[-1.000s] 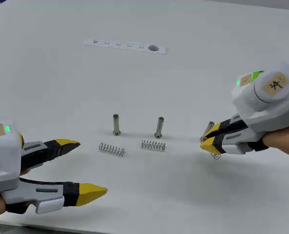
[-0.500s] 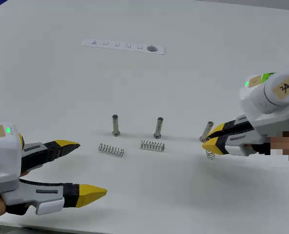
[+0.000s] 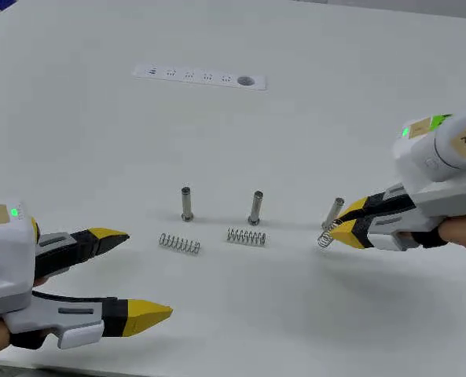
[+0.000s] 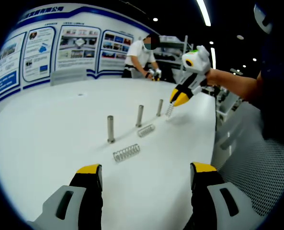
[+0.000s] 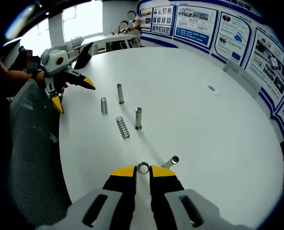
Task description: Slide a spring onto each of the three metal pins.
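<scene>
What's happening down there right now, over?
Right gripper shut on small metal coil spring, beside rightmost metal pin. Left gripper open, hovering. Nothing blocking.

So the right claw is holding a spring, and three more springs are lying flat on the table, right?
Not quite. The right gripper is holding a spring, but only two more lie flat on the table, not three: the left spring in front of the left pin and the middle spring in front of the middle pin. The head view shows this.
</scene>
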A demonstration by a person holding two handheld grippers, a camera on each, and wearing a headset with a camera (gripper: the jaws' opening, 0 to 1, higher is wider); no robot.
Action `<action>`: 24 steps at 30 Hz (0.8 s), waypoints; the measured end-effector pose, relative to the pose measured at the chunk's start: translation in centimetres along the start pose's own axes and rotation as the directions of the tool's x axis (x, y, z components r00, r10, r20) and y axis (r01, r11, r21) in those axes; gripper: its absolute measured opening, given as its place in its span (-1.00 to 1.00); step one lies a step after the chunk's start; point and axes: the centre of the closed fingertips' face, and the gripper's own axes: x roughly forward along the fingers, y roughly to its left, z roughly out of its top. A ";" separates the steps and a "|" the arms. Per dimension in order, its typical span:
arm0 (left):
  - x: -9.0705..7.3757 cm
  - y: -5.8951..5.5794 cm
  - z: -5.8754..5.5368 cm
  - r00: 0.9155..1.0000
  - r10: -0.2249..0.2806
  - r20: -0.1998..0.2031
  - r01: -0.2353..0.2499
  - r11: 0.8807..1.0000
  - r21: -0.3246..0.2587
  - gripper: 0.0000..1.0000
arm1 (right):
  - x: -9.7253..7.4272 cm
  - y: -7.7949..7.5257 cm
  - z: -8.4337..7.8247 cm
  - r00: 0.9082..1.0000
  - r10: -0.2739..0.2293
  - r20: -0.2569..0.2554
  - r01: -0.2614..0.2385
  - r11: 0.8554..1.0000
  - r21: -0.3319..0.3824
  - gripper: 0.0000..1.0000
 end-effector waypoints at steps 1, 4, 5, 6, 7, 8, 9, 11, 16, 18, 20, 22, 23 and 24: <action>0.0 0.0 0.0 1.000 0.000 0.000 0.000 1.000 -0.001 0.53 | -0.2 0.0 0.2 1.000 -0.002 0.004 0.002 1.000 0.000 -0.76; 0.0 0.0 0.0 1.000 0.000 0.002 0.000 1.000 -0.002 0.53 | -1.1 -0.1 0.9 1.000 -0.007 0.021 0.007 1.000 0.003 -0.76; 0.0 0.0 0.0 1.000 0.000 0.003 0.000 1.000 -0.002 0.53 | -1.5 -0.1 1.3 0.999 -0.010 0.030 0.010 1.000 0.006 -0.76; 0.0 0.0 0.0 1.000 0.000 0.003 0.000 1.000 -0.002 0.53 | -1.7 -0.1 1.6 0.999 -0.011 0.034 0.011 1.000 0.007 -0.76; 0.0 0.0 0.0 1.000 -0.001 0.002 0.001 1.000 -0.002 0.53 | -2.1 -0.2 1.9 0.999 -0.014 0.038 0.014 1.000 0.007 -0.76; 0.0 0.0 0.0 1.000 -0.001 0.002 0.001 1.000 -0.002 0.53 | -2.3 -0.3 2.1 0.999 -0.018 0.041 0.018 1.000 0.006 -0.76; 0.0 0.0 0.0 1.000 -0.001 0.002 0.001 1.000 -0.002 0.53 | -2.4 -0.4 2.3 0.999 -0.022 0.044 0.022 1.000 0.005 -0.76; 0.0 0.0 0.0 1.000 -0.001 0.003 0.001 1.000 -0.002 0.53 | -2.8 -0.5 2.7 0.999 -0.027 0.047 0.027 1.000 0.002 -0.76; 0.0 0.1 0.1 1.000 0.001 0.007 -0.001 1.000 -0.003 0.53 | -3.4 -1.3 3.3 0.997 -0.048 0.054 0.048 0.999 0.002 -0.76; 0.0 0.1 0.1 1.000 0.001 0.009 -0.001 1.000 -0.003 0.53 | -3.5 -1.8 3.3 0.997 -0.057 0.050 0.056 0.998 0.007 -0.76; 0.0 0.1 0.1 1.000 0.002 0.010 -0.002 1.000 -0.002 0.53 | -3.6 -2.5 3.3 0.996 -0.073 0.048 0.072 0.997 0.014 -0.76; -0.1 0.1 0.1 1.000 0.002 0.011 -0.002 1.000 -0.004 0.53 | -3.7 -2.9 3.4 0.996 -0.079 0.047 0.078 0.997 0.020 -0.76; -0.1 0.1 0.1 1.000 0.001 0.012 -0.001 1.000 -0.004 0.53 | -3.7 -3.3 3.5 0.995 -0.084 0.050 0.082 0.996 0.029 -0.76; -0.1 0.1 0.1 1.000 0.001 0.012 -0.001 1.000 -0.004 0.53 | -3.6 -3.5 3.5 0.995 -0.086 0.048 0.085 0.996 0.036 -0.76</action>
